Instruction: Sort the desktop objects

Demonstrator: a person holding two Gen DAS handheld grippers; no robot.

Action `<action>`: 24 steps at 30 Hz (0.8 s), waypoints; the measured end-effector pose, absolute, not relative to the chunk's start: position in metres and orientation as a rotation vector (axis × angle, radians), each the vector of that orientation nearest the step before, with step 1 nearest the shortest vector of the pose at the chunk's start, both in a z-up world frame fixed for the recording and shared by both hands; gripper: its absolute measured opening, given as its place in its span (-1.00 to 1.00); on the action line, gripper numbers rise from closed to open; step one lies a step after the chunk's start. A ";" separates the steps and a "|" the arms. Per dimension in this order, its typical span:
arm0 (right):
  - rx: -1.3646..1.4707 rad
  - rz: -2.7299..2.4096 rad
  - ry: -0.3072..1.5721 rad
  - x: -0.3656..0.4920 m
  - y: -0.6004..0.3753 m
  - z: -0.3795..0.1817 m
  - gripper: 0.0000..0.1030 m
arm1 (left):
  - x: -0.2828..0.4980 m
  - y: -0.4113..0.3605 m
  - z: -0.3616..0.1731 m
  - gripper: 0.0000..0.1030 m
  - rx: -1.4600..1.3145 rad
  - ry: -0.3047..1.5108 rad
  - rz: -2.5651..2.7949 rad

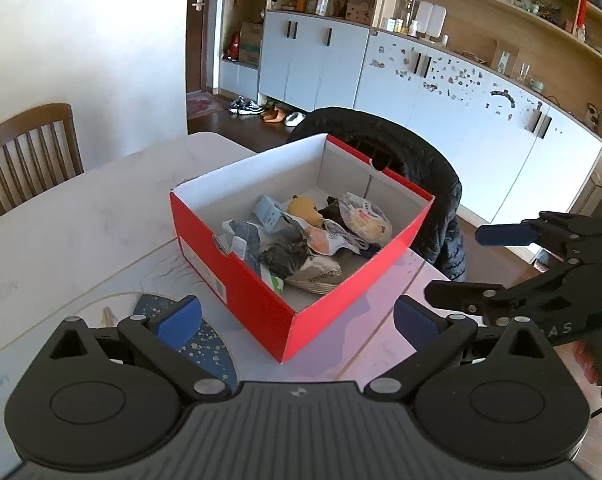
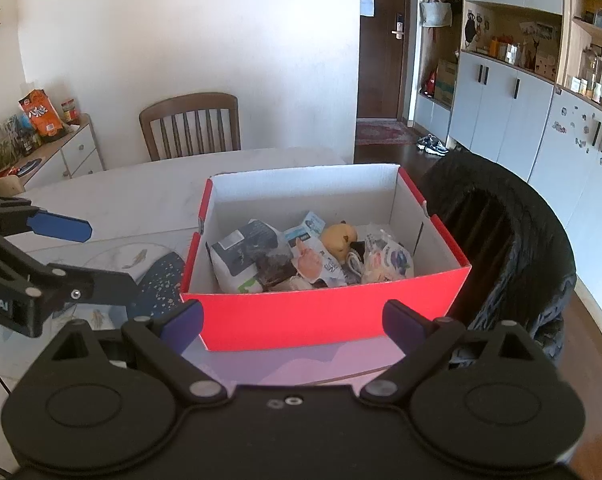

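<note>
Resting on a pale marble-look table (image 1: 101, 208), an open red cardboard shoebox with a white inside (image 1: 245, 280) holds a heap of small things: crinkled plastic snack packets (image 2: 237, 256), a yellow plush toy (image 2: 340, 238) and a clear bag of wrapped items (image 1: 365, 216). Both grippers hover just short of the box. The left gripper (image 1: 297, 316) has its blue-padded jaws wide apart with nothing between them, and the right gripper (image 2: 293, 320) likewise stands fully spread and empty. A dark blue speckled mat (image 2: 161, 280) lies beside the box. A black padded jacket (image 2: 513, 248) drapes a chair behind it; a brown wooden chair (image 2: 189, 124) stands at the far edge.
</note>
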State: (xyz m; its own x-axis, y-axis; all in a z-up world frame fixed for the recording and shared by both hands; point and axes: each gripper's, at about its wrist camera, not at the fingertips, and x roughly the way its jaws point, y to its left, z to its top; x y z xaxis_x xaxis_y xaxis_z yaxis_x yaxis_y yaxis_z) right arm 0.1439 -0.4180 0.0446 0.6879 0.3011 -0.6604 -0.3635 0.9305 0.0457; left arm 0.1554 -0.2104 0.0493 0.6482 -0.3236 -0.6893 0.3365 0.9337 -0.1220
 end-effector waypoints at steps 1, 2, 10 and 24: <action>-0.090 0.373 0.723 0.144 -0.418 0.044 0.86 | 0.155 -0.212 0.049 1.00 0.023 0.781 -0.375; -0.090 0.373 0.723 0.143 -0.418 0.044 0.86 | 0.155 -0.213 0.049 1.00 0.035 0.784 -0.370; -0.091 0.373 0.739 0.142 -0.418 0.039 0.86 | 0.151 -0.215 0.044 1.00 0.087 0.780 -0.313; -0.094 0.367 0.754 0.140 -0.416 0.036 0.86 | 0.148 -0.215 0.041 1.00 0.078 0.797 -0.324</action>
